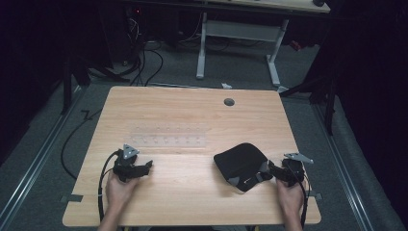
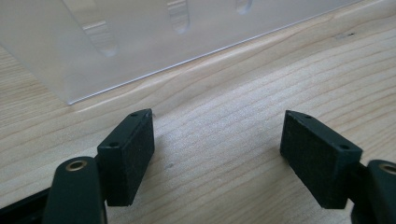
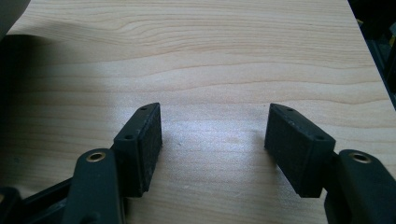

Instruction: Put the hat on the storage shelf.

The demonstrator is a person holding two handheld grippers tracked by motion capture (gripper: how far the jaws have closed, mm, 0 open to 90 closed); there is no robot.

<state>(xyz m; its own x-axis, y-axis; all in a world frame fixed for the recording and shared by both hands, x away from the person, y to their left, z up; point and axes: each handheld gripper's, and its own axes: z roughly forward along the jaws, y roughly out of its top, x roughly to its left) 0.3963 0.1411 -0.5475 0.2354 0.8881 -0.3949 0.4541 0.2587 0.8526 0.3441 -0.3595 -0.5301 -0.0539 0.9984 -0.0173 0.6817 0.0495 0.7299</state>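
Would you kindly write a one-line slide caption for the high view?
Two hand-held claws, left and right, rest on a wooden table beside a black cap and clear tray.

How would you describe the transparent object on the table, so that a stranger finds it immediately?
Start at the wooden table. Near its middle, ahead of the left gripper, lies a flat clear plastic sheet. Unlike the black cloth item, it is see-through with rows of small marks.

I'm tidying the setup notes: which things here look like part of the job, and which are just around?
Likely in play:
- clear plastic tray
- black cap
- left gripper, open
- right gripper, open

Just around:
- grey desk
- floor cables
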